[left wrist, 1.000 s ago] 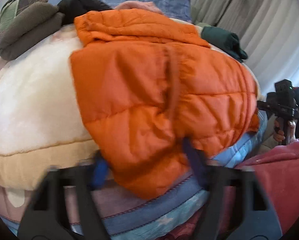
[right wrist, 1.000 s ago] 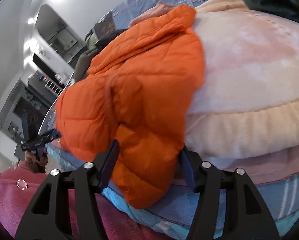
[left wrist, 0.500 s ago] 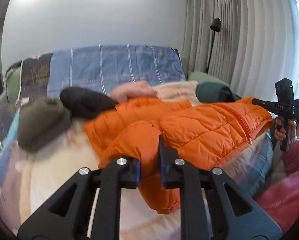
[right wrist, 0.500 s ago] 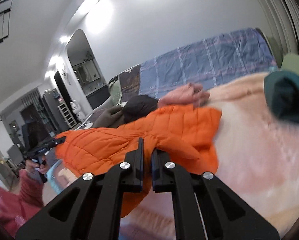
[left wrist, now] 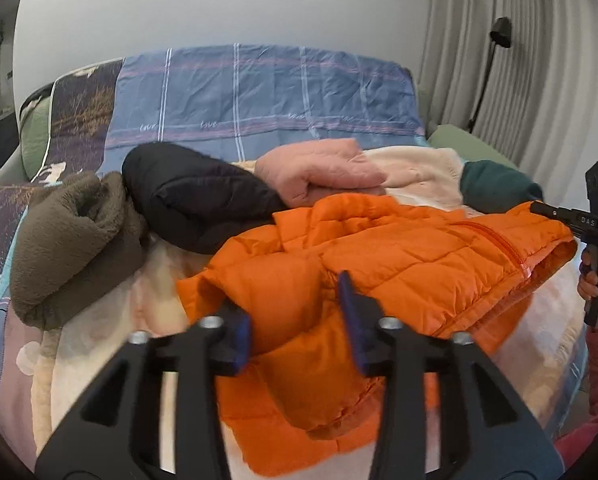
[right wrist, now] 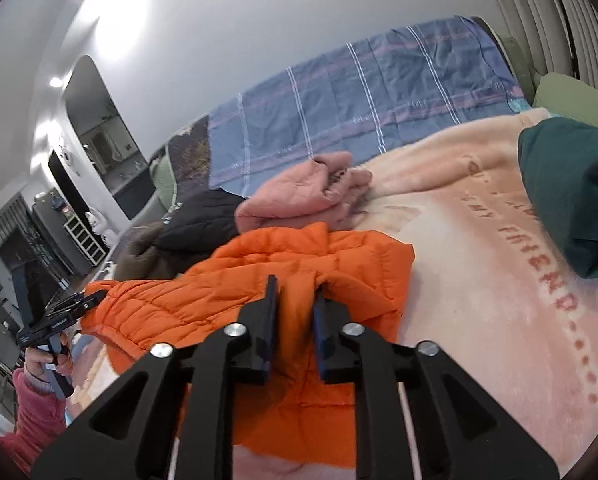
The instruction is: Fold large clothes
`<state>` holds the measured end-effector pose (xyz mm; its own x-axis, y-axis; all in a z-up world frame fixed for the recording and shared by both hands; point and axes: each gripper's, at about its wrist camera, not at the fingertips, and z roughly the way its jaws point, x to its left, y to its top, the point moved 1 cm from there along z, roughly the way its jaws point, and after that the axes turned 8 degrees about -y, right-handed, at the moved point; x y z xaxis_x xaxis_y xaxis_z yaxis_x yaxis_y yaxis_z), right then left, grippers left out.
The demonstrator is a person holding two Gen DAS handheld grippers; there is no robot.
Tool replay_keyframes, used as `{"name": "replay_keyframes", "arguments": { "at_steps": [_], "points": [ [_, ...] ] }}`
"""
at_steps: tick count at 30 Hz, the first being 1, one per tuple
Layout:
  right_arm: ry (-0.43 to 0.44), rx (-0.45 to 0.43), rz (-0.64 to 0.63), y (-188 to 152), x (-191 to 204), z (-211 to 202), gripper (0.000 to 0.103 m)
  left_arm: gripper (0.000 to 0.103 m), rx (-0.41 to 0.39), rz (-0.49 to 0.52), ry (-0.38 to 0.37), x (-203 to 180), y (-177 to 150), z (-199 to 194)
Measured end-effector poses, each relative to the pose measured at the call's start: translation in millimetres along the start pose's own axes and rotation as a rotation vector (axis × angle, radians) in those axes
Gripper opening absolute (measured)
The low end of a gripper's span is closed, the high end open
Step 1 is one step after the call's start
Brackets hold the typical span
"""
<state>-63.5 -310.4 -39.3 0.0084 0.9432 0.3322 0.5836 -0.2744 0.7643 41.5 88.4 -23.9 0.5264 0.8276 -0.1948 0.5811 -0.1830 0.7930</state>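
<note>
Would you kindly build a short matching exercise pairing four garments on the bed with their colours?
Garments:
1. puffer jacket
2. fleece bundle
3. folded top
4. crumpled sweatshirt

Colours:
A. pink
B. dark teal
C. orange
D. olive brown

Pairs: 1-C, 2-D, 3-B, 4-A

Right gripper (right wrist: 293,312) jaws opening, orange jacket (right wrist: 259,276) between (folded), pink blanket (right wrist: 459,248)
</note>
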Motion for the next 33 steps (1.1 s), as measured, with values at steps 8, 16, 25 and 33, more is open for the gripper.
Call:
{"name": "replay_keyframes", "arguments": {
  "at_steps": [8,16,25,33],
  "points": [
    [-0.034,0.013,0.068,17.9,-26.2,42.6,0.054,0.081,-0.084,-0.076,0.05,32.9,16.5,14.4],
    [0.027,-0.161,-0.089,28.0,1.0,-18.7,0.06,0.083,-0.276,-0.049,0.088,22.6,37.8,-48.9],
    [-0.042,-0.008,-0.405,-24.7,45.0,3.6,0.053,0.077,-0.027,0.225,-0.004,-56.0,-11.9,-19.3],
    [-0.144,0.009,-0.301,10.1,45.0,81.9,0.028,0.03,0.136,0.227,0.146,-43.5,4.4,81.5]
  ]
}}
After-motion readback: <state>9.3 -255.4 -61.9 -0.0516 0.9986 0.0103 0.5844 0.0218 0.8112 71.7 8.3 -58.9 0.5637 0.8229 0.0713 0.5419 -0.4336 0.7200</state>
